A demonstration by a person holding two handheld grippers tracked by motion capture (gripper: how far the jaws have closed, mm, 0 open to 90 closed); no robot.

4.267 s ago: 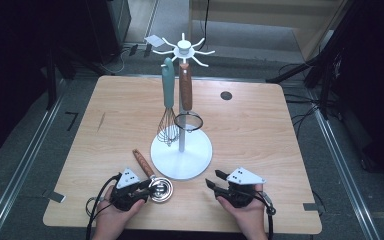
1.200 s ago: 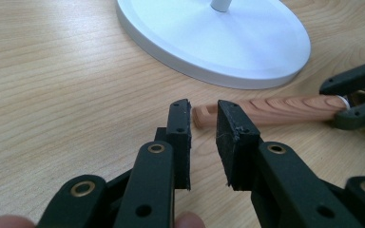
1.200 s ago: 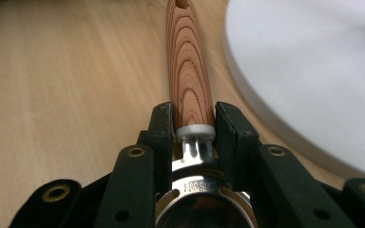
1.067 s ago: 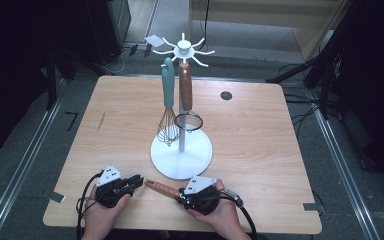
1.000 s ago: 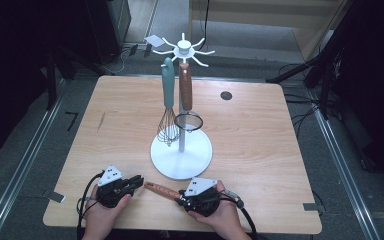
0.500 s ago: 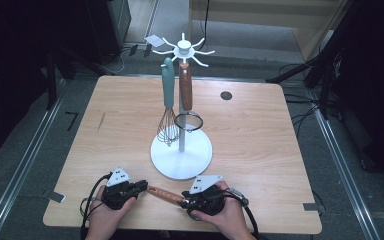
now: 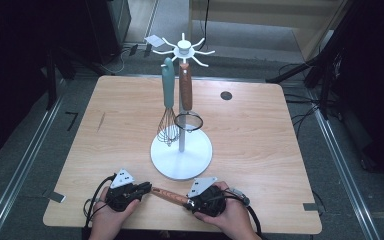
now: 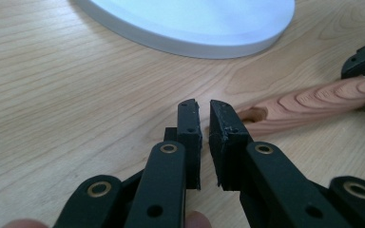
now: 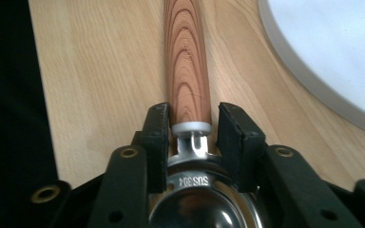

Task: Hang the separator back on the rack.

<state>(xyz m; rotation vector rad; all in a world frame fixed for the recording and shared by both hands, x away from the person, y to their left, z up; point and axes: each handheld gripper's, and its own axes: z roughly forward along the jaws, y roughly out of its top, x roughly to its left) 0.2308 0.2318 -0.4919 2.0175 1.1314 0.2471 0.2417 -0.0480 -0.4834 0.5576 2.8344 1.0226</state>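
Observation:
A steel scoop with a wooden handle point(image 7: 167, 194) lies on the table near its front edge, between my two grippers. My right gripper point(image 7: 187, 201) is shut on the scoop's metal neck, where handle point(image 9: 187, 57) meets bowl point(image 9: 195, 209); its jaws point(image 9: 193, 114) have just been closing with the neck between them. My left gripper point(image 7: 145, 189) is shut on nothing. Its tips point(image 8: 204, 104) sit just beside the handle's holed end point(image 8: 313, 102).
A white utensil stand point(image 7: 181, 155) rises mid-table behind the grippers, its round base point(image 8: 195, 23) point(image 9: 332, 52) close by. A teal-handled whisk point(image 7: 168, 115) and a wooden-handled strainer point(image 7: 186, 100) hang from it. A dark hole point(image 7: 226, 95) marks the table's back right.
Four seconds ago the scoop was at the left gripper, bowl toward the middle. Now the right gripper has its bowl end. Over the last second both hands shifted slightly right.

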